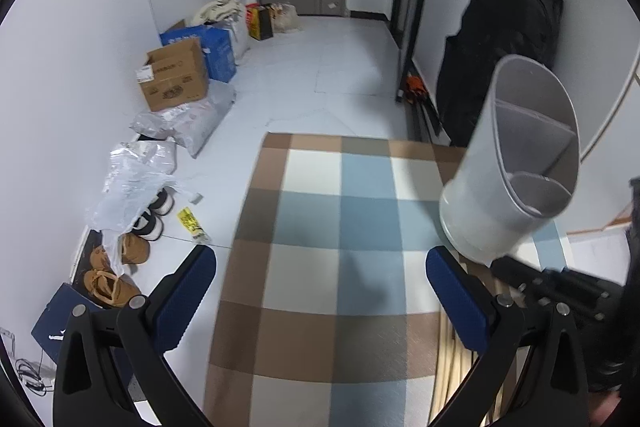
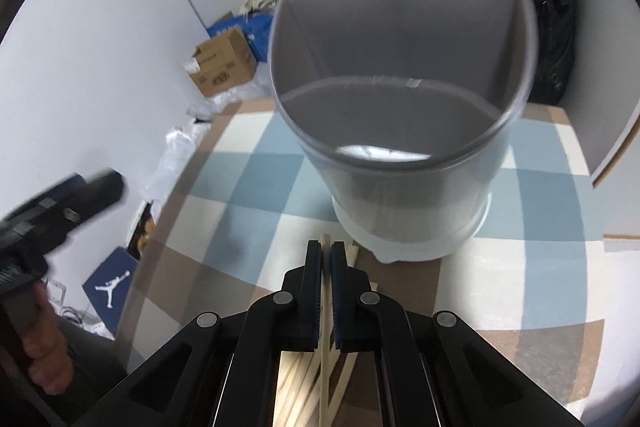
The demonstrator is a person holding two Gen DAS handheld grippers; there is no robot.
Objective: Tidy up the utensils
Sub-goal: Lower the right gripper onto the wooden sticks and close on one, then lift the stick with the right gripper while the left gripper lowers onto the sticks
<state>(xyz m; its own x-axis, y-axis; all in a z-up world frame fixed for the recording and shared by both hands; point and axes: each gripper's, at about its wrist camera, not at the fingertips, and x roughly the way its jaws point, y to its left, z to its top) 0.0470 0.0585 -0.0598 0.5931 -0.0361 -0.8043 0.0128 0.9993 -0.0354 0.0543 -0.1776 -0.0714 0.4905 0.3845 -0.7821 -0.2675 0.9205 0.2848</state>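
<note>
Left wrist view: the left gripper (image 1: 320,291) stands wide open, its blue-padded fingers (image 1: 188,301) well apart with nothing between them. It hangs above a checked tablecloth (image 1: 340,211) in brown, blue and cream. A white utensil holder (image 1: 516,163) with inner dividers stands on the cloth at the right, no utensil visible inside. Wooden chopsticks (image 1: 460,359) lie in a bundle on the cloth beside the right finger, near the holder's base. The right gripper (image 1: 568,287) shows as a blurred black body at the right edge, just beside the holder's base; its jaw state cannot be read from this view. On the floor along the left wall sit a cardboard box (image 1: 174,75), plastic bags (image 1: 184,119) and tan shoes (image 1: 108,283).

Right wrist view: the right gripper (image 2: 326,251) is closed almost fully, pads pressed on a single chopstick (image 2: 326,315) that runs up between them, its tip showing just past the fingertips. The remaining chopsticks (image 2: 296,383) lie in a loose pile on the cloth below. The utensil holder (image 2: 404,115) stands directly ahead, just beyond the fingertips, its compartments holding no utensils. The left gripper (image 2: 80,199) appears blurred at the left edge, a hand (image 2: 44,343) on its handle.
</note>
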